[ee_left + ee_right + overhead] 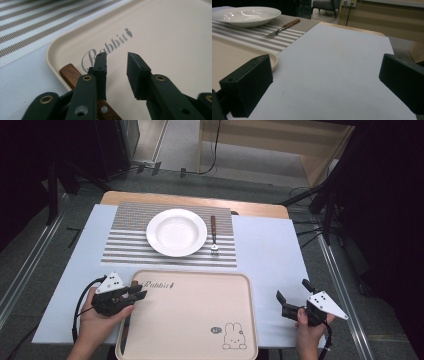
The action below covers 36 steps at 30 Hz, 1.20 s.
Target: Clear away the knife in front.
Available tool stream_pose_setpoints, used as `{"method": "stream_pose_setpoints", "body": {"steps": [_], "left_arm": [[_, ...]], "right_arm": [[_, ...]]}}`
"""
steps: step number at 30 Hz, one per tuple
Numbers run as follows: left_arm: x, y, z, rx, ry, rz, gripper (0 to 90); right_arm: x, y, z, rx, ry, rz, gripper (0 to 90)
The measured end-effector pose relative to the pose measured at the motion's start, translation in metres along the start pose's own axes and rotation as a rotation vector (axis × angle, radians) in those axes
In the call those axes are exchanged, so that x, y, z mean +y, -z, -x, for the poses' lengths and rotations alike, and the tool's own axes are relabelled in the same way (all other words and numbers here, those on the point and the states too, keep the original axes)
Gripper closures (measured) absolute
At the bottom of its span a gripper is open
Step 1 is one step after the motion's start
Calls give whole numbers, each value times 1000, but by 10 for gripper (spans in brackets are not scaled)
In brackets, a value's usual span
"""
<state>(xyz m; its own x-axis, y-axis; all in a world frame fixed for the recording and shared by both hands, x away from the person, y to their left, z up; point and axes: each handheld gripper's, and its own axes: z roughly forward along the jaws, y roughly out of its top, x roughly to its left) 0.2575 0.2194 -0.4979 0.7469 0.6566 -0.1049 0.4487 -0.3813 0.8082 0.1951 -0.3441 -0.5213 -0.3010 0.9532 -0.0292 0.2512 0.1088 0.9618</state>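
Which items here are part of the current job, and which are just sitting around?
In the job: brown wooden utensil handle, lying across the rim of the beige plastic rabbit-print tray, under the open left gripper.

Lying about: white round ceramic plate, wooden-handled metal fork, grey-striped woven placemat. The open right gripper is off to the tray's side, holding nothing.

Glossy plate (176,232); wooden knife handle (70,74)

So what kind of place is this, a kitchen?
More likely a test room set up like a dining table: a white plate and fork on a striped placemat, a rabbit tray, cables on the floor.
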Motion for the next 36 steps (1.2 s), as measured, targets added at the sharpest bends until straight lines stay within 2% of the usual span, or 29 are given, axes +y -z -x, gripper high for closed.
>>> {"method": "stream_pose_setpoints", "body": {"steps": [9, 11, 18, 24, 26, 29, 30, 32, 36], "left_arm": [[-2, 14, -12, 12, 63, 109, 409], [-2, 17, -14, 5, 67, 126, 393], [-3, 23, -18, 18, 70, 175, 290], [-4, 30, -23, 48, 99, 217, 186], [-4, 31, -25, 76, 111, 222, 136], [-5, 33, -28, 95, 132, 228, 82], [-5, 34, -29, 89, 136, 230, 78], [-6, 35, -30, 121, 148, 230, 58], [-8, 38, -36, 153, 169, 239, 18]], "right_arm": [[0, 0, 0, -2, 0, -1, 0], [0, 0, 0, -2, 2, 0, 0], [0, 0, 0, -2, 1, 0, 0], [0, 0, 0, 0, -2, 1, 0], [0, 0, 0, 0, -3, 0, 0], [0, 0, 0, -1, -2, 0, 0], [0, 0, 0, -1, -3, 0, 0], [0, 0, 0, 0, -3, 0, 0], [0, 0, 0, 2, 2, -1, 0]]}}
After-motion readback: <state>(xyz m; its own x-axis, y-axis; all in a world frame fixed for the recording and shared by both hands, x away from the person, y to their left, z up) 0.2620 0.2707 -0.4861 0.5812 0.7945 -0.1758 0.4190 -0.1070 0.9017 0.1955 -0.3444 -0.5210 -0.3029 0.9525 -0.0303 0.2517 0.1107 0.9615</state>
